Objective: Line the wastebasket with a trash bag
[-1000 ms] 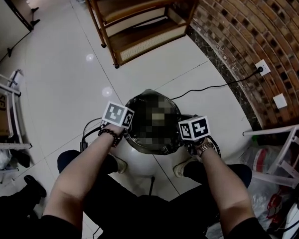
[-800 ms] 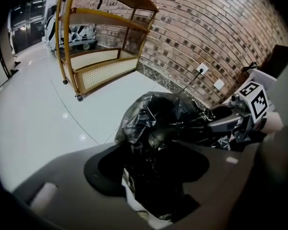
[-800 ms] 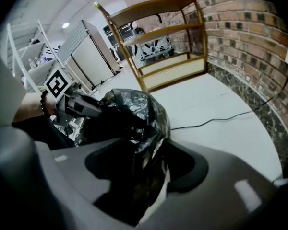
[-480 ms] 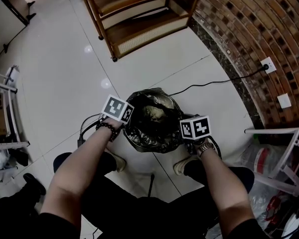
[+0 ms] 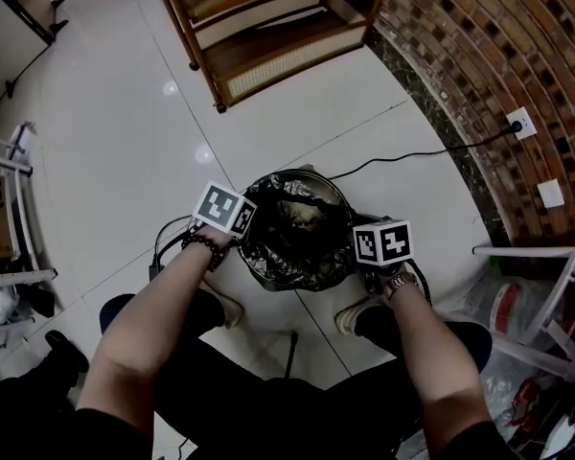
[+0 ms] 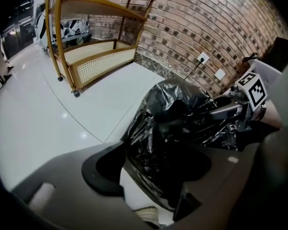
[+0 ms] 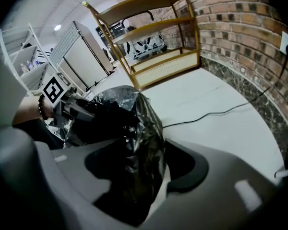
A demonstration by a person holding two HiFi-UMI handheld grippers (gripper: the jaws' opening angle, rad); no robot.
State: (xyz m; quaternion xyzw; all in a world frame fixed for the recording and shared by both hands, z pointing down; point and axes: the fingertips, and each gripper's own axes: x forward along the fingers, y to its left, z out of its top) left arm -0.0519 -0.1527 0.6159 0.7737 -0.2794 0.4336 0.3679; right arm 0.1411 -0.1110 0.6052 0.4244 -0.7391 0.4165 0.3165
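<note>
One basket (image 6: pixel 133 188) stands on the white floor (image 5: pixel 125 132) in the middle of the head view, between the person's two shoes, which sit at about 7 and 5 o'clock from it. One black bag (image 5: pixel 292 233) lines it. The film is crumpled inside the mouth and turned over the rim, and a strip of white wall shows below the film in both gripper views. There are two grippers, each with one marker cube. The left gripper (image 6: pixel 156 169) is at the rim's 9 o'clock. Its jaws stand wide apart and have just been opening. They straddle the rim with the folded-over film between them, and I see no pad pressing it. The right gripper (image 7: pixel 146 169) is at about 4 o'clock on the rim. Its jaws also stand apart, astride the rim. The film lies against the jaw on the basket's inner side, and a sliver of white wall shows between the film and the other jaw, so it clamps nothing. The left wrist wears one bead bracelet (image 5: pixel 209 247) and the right wrist one watch (image 5: pixel 399 281). At 12 o'clock stands one wooden shelf (image 5: pixel 268 36) with several tiers. A brick wall (image 5: pixel 479 46) curves from 1 to 3 o'clock and carries two white plates. The upper plate (image 5: pixel 522 121) has one black cable (image 5: pixel 412 156) plugged into it, and the cable runs across the floor to the basket's far side. The lower plate (image 5: pixel 550 193) is bare. Two white racks stand at the edges, one (image 5: pixel 541 300) at 4 o'clock and one (image 5: pixel 10 209) at 9 o'clock.
</note>
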